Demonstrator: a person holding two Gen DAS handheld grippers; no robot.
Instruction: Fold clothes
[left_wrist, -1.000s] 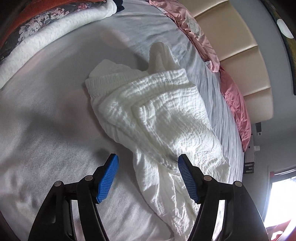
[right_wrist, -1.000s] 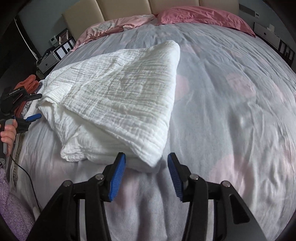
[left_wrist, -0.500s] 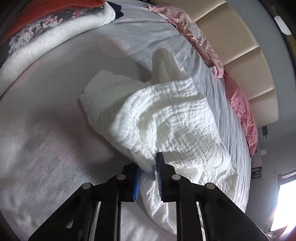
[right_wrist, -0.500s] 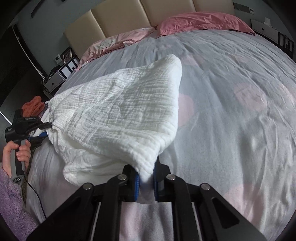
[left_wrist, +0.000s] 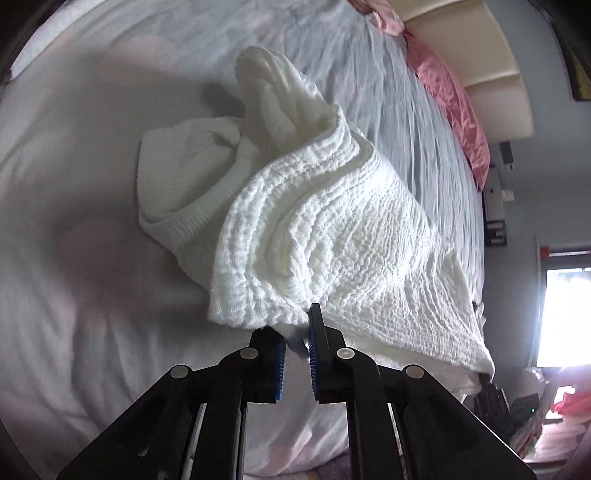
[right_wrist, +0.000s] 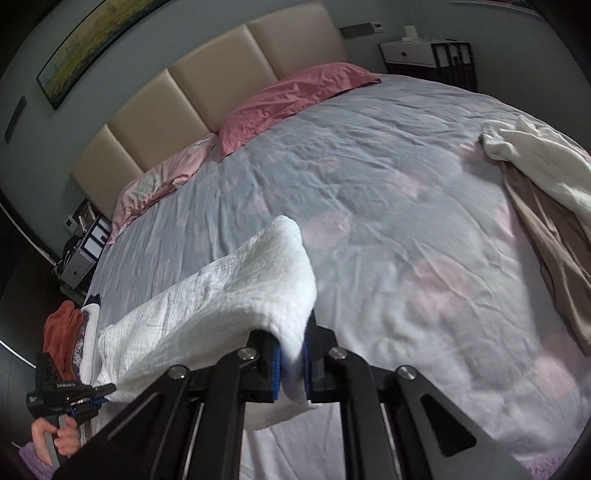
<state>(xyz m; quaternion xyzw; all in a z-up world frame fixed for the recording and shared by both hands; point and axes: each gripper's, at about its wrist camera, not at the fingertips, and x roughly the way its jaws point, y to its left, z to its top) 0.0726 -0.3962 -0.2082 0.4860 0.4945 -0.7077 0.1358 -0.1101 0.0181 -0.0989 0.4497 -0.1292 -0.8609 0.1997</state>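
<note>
A white crinkled cloth (left_wrist: 332, 236) is rising off the grey bedspread (right_wrist: 406, 206), stretched between two tongs that a second ago were standing apart over it. The left tongs (left_wrist: 295, 347) and right tongs (right_wrist: 291, 363) are each clamping a corner. With both corners now lifted, the cloth is likely being carried over for a fold. Pink pillows (right_wrist: 295, 96) are lying beyond.

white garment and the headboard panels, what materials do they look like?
White garment: looks like soft crinkled cotton gauze, matte, with a puckered waffle-like weave and a ribbed hem. Headboard: padded beige panels, smooth with a slight sheen, probably leather or faux leather; which one can't be told.
</note>
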